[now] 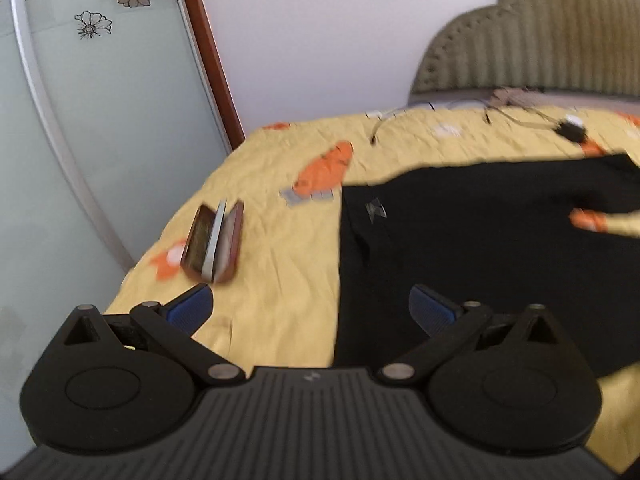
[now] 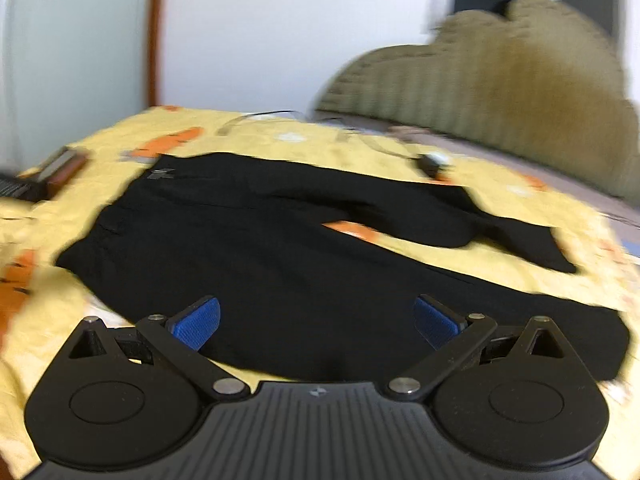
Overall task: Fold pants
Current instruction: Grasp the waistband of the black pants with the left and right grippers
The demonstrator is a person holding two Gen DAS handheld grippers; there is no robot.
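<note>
From the left wrist view, the left tool [image 1: 312, 308] hangs over the bed with its blue-padded fingers [image 1: 191, 307] spread wide apart and nothing between them. The black pants [image 1: 472, 248] lie flat on the yellow bedsheet [image 1: 276, 280] printed with orange shapes, filling the area from 12 to 3 o'clock of the tool; their waist edge runs down toward the gap between the fingers, and a small grey logo [image 1: 376, 211] shows near the upper corner of that edge. At 11 o'clock, apart from the pants, a reddish-brown case [image 1: 214, 248] stands open on the sheet. Farther back, near 1 o'clock, a small dark object on a cable [image 1: 570, 130] lies on the sheet, with an olive ribbed headboard [image 1: 532, 44] behind it and a frosted glass door with flower prints [image 1: 92, 80] at 10 o'clock. From the right wrist view, which is blurred, the right tool [image 2: 318, 322] is likewise wide open and empty, hovering just above the near edge of the pants [image 2: 280, 272]. The garment spreads ahead from 10 to 3 o'clock: the waist with its logo [image 2: 162, 174] lies toward 11 o'clock, and the two legs stretch toward 2 and 3 o'clock, parted by a wedge of bedsheet [image 2: 400, 240]. The case [image 2: 60, 172] sits at 10 o'clock, the headboard [image 2: 500, 92] at 1 o'clock.
</note>
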